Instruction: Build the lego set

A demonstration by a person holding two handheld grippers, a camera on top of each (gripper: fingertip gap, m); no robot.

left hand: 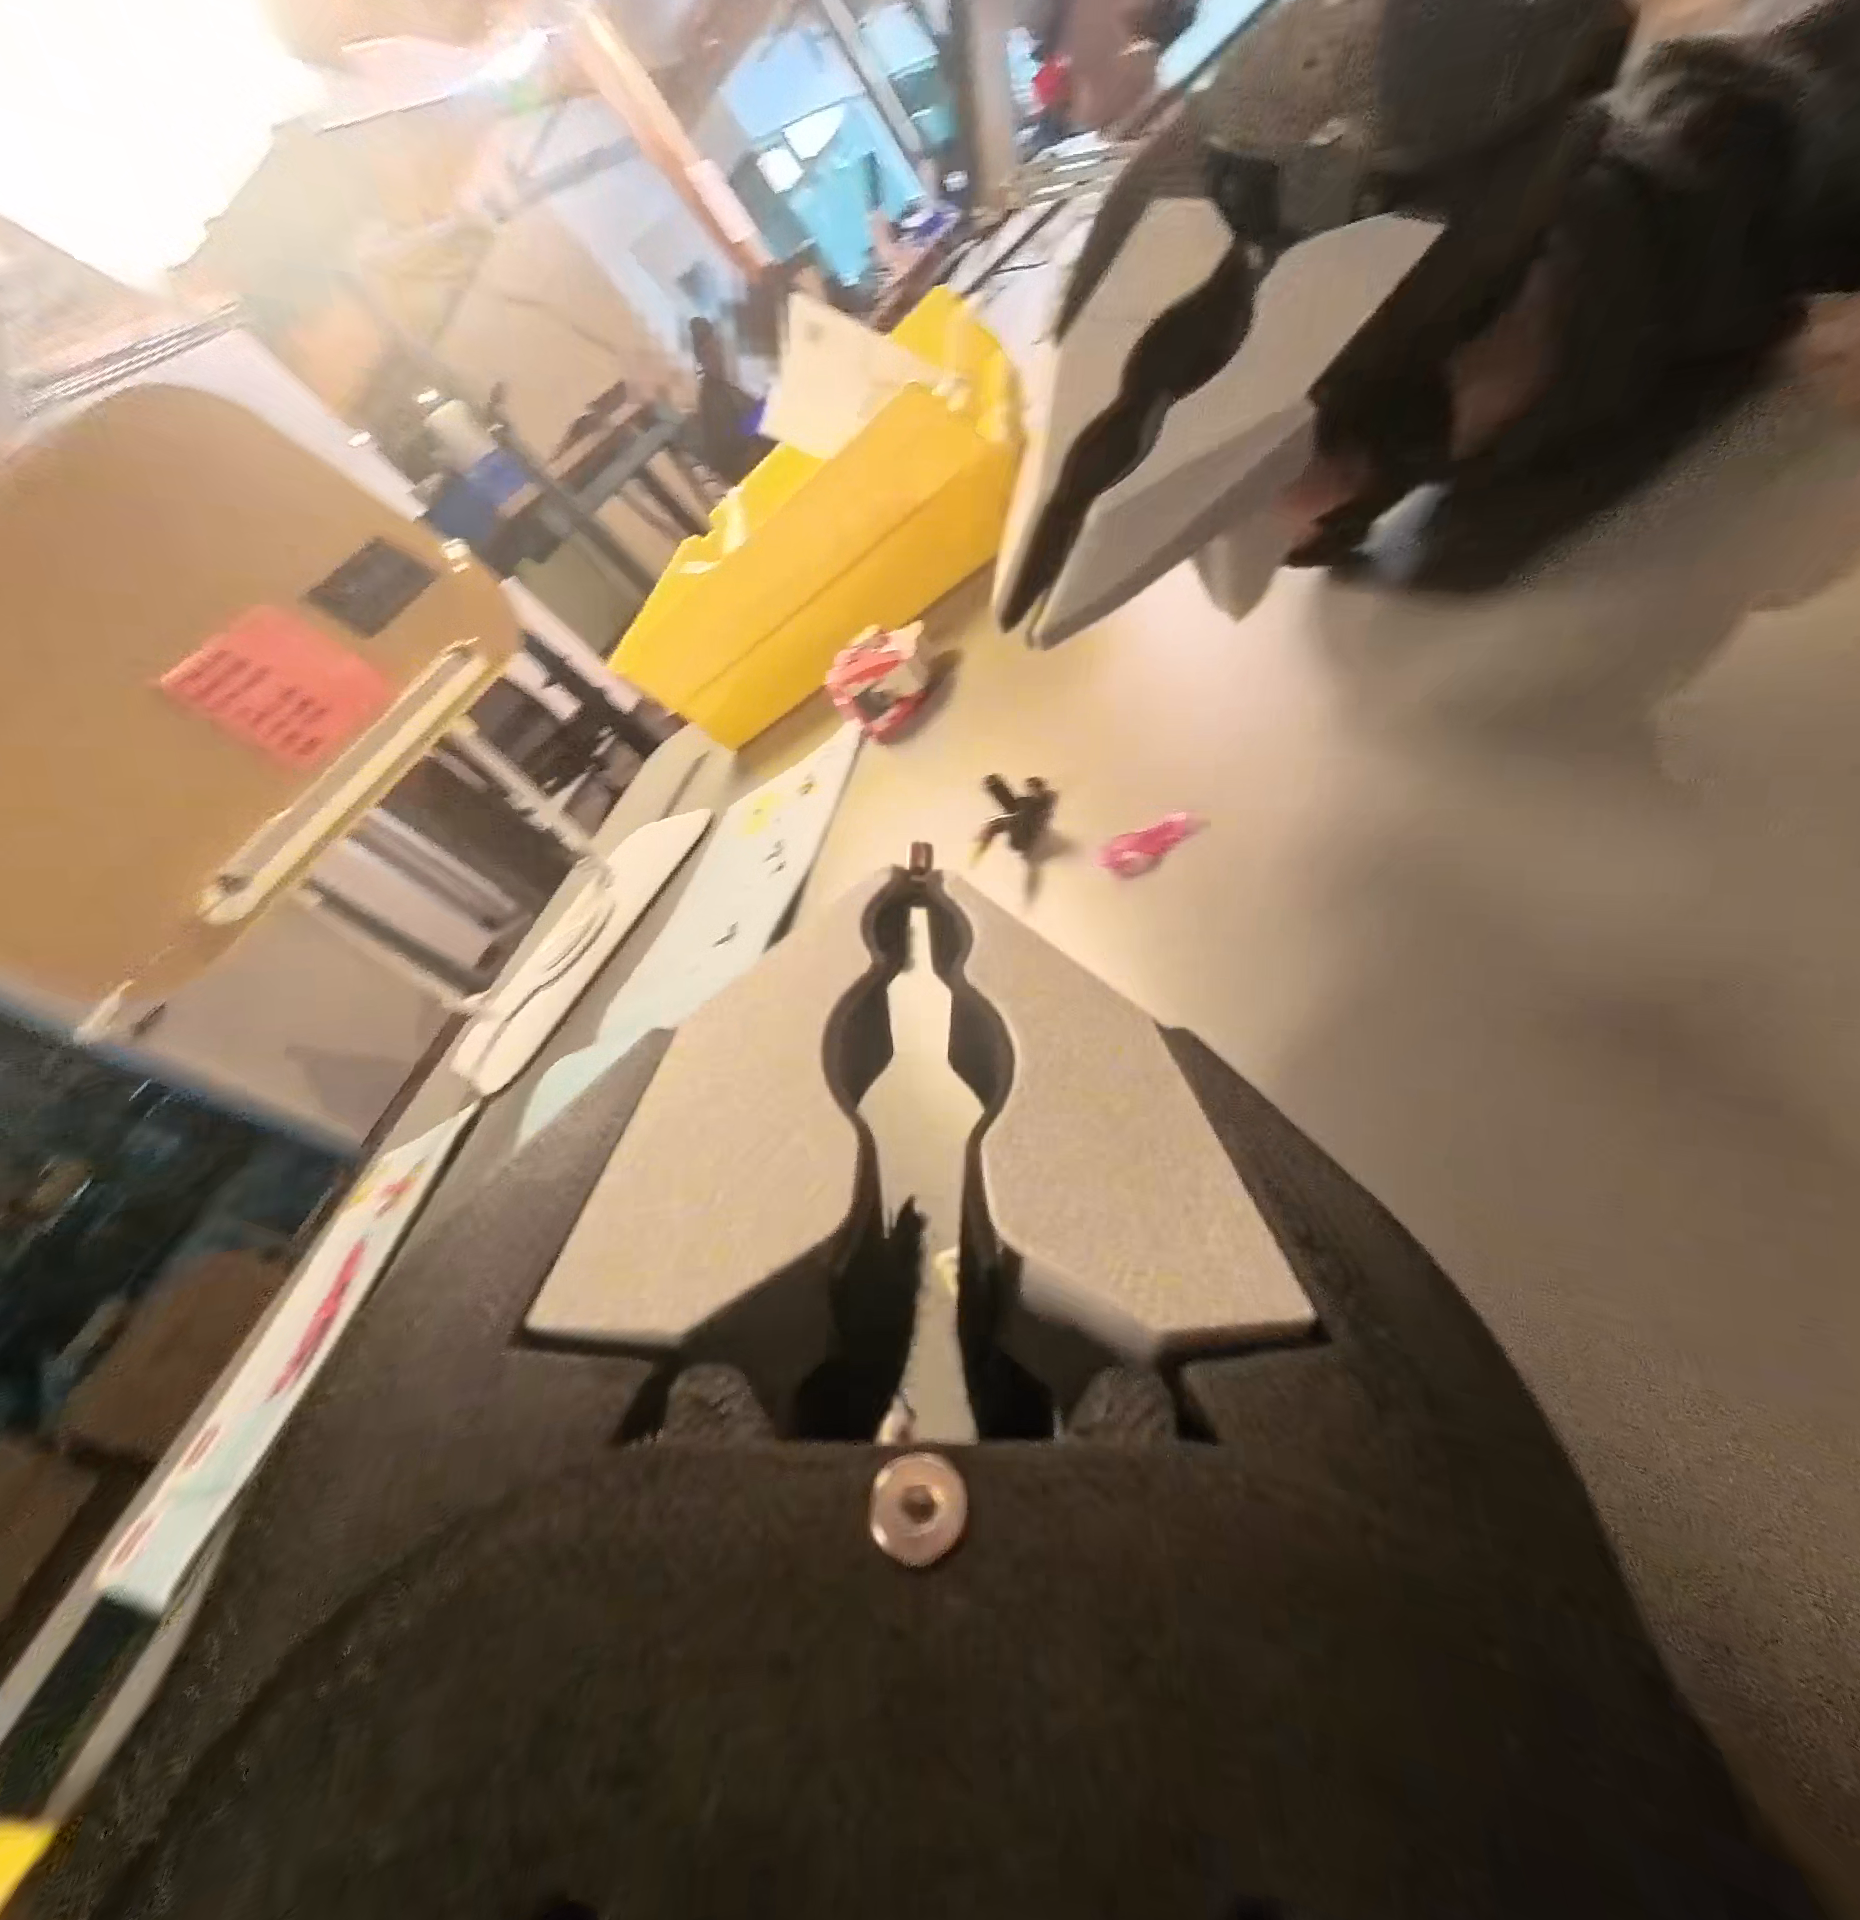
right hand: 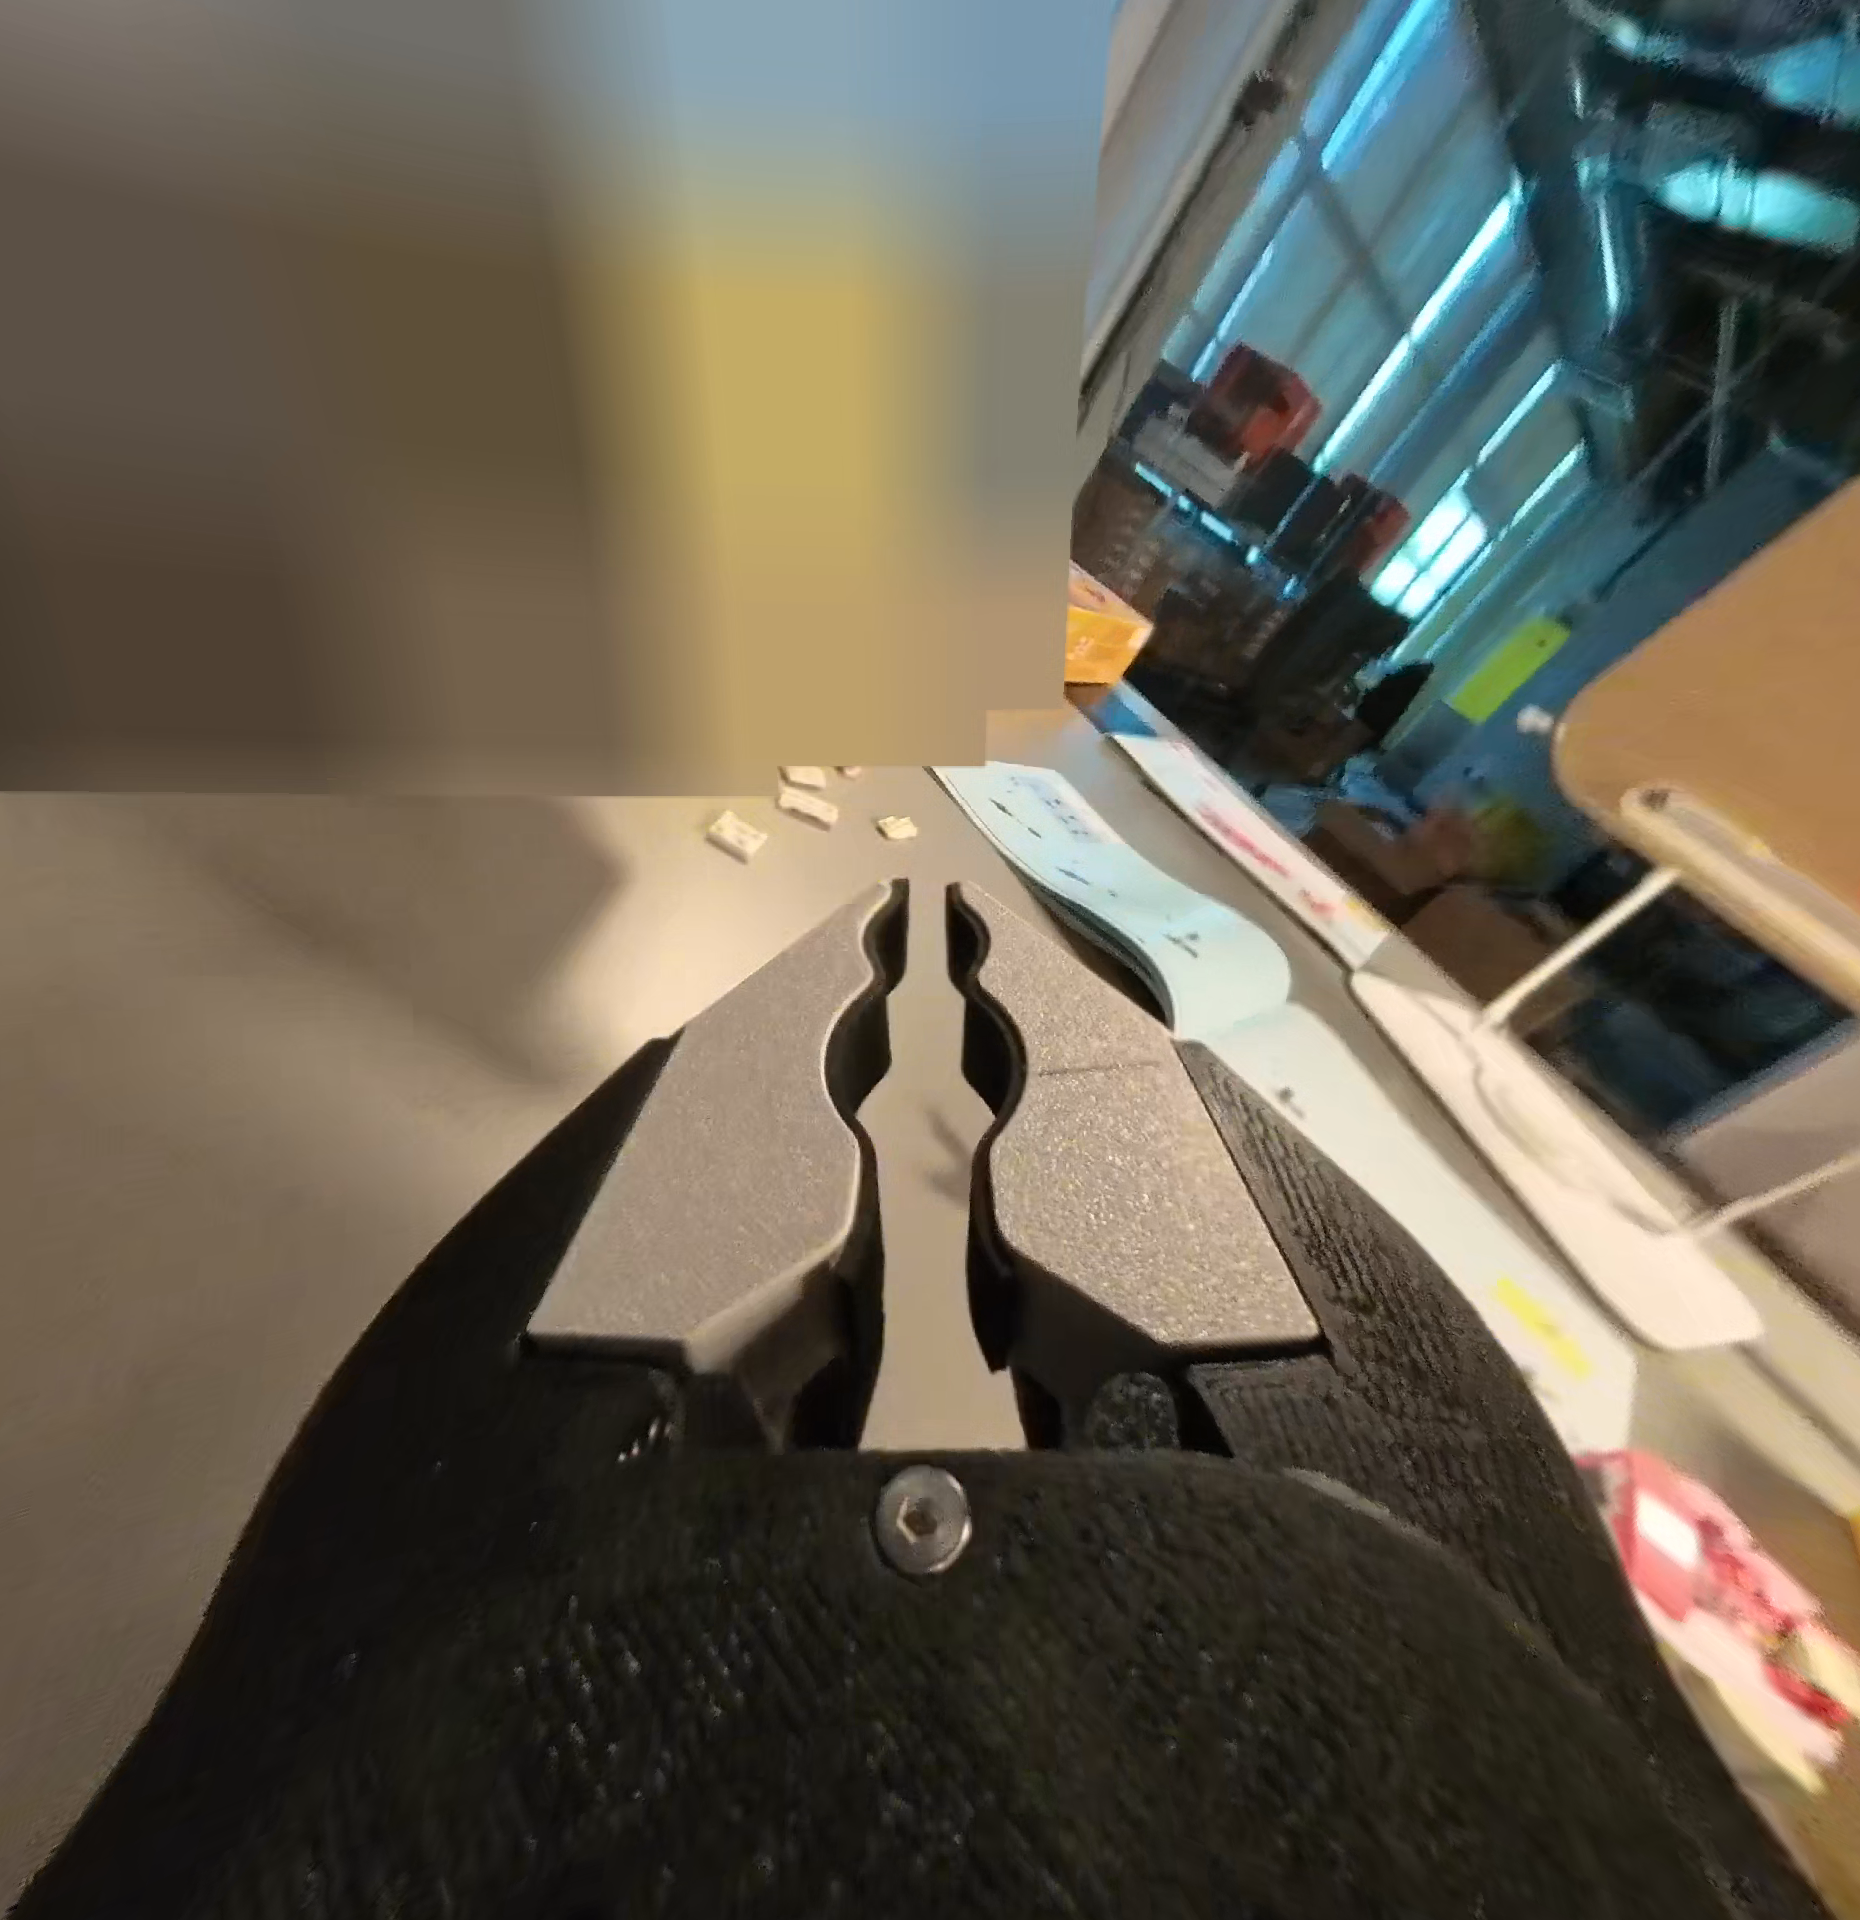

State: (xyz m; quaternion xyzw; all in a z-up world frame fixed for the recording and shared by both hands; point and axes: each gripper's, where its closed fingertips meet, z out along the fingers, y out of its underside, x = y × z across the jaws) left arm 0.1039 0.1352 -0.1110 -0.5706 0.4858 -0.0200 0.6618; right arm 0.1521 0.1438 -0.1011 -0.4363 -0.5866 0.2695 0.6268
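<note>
Blurring hides much beyond the grey table (left hand: 1425, 831), where the yellow bin (left hand: 853, 540) sits at the far edge; right gripper (right hand: 926, 888) hangs slightly parted and bare, left gripper (left hand: 918, 883) pinches a tiny dark piece (left hand: 918, 857), too small to identify.

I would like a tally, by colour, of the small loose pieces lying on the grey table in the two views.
Small white blocks: 4
Small black piece: 1
Small pink piece: 1
Total: 6
</note>
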